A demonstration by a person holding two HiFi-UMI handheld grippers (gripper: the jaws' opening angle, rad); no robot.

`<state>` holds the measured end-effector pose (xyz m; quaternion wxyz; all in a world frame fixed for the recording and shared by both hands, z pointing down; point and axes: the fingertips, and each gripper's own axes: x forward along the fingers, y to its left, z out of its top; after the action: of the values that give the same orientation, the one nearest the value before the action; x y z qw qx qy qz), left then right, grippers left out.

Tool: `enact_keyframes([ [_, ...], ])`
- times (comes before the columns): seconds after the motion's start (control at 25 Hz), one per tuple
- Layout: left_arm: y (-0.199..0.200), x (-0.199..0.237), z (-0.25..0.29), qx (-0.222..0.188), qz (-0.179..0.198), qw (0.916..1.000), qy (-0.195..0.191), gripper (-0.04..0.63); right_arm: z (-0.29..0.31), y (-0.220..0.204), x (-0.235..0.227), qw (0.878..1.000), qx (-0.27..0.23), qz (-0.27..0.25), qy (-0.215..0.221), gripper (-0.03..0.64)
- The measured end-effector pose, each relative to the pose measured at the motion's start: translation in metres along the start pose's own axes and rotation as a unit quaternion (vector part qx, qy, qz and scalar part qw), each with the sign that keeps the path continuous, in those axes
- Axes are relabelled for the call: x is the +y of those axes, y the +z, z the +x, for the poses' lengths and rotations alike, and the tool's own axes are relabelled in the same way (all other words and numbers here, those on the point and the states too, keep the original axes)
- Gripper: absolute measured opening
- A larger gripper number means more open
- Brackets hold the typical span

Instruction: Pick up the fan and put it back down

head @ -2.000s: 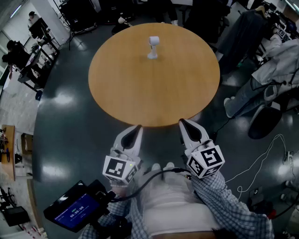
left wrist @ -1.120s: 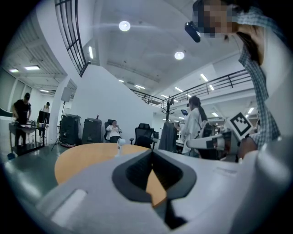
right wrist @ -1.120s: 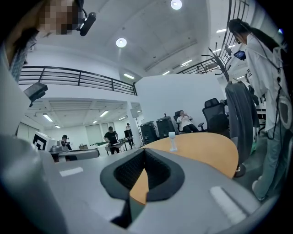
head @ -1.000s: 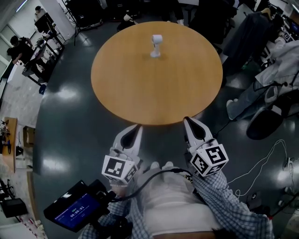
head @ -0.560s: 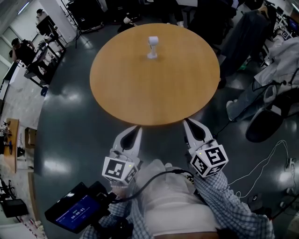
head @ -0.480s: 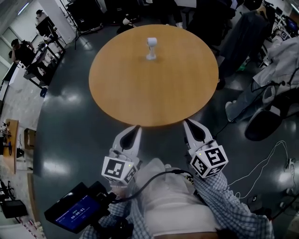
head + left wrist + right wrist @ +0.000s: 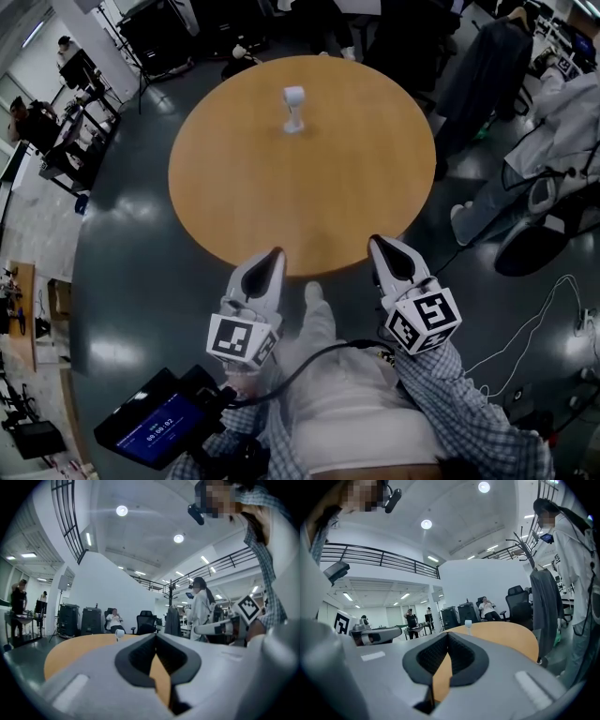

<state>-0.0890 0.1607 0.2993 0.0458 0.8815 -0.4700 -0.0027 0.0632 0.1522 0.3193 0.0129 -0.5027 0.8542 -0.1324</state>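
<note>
**A:** State of the left gripper (image 7: 273,253) and right gripper (image 7: 376,242)?

**B:** Closed tip to tip, nothing held. Side by side at the near rim of the round table (image 7: 234,216).

**A:** Place of the fan (image 7: 293,109)?

**B:** Upright on the table's far side, well ahead of both pairs of fingertips, slightly nearer the left pair's line. Untouched.

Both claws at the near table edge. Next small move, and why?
Probably reach the left claw forward over the round table toward the white fan: it stands at the far side, roughly ahead of that claw. The right claw is shut and empty too.
</note>
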Motion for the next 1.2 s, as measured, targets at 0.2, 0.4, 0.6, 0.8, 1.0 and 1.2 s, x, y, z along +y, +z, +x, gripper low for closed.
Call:
enact_keyframes([
  [0.2,-0.001,0.031,0.035,0.004,-0.006,1.0,-0.005,-0.002,0.043,0.008,-0.02,1.0,0.004,-0.003,-0.007,0.003],
  [0.4,-0.005,0.051,0.066,0.014,-0.006,0.9998,-0.011,-0.002,0.078,0.022,-0.035,1.0,0.004,-0.008,-0.01,0.003],
  [0.6,0.001,0.106,0.117,0.017,-0.015,0.9997,-0.008,-0.002,0.151,0.038,-0.049,1.0,0.018,-0.014,-0.007,0.003],
  [0.8,-0.018,0.13,0.144,0.03,-0.023,0.9992,-0.014,-0.002,0.173,0.03,-0.063,0.999,0.025,-0.02,-0.021,0.003],
  [1.0,-0.024,0.151,0.194,0.027,-0.011,0.9996,-0.001,-0.002,0.186,0.019,-0.095,0.998,0.052,-0.015,-0.028,0.003],
  [1.2,-0.038,0.159,0.25,0.027,0.001,0.9995,0.017,0.013,0.195,0.006,-0.13,0.996,0.081,-0.005,-0.024,0.003],
])
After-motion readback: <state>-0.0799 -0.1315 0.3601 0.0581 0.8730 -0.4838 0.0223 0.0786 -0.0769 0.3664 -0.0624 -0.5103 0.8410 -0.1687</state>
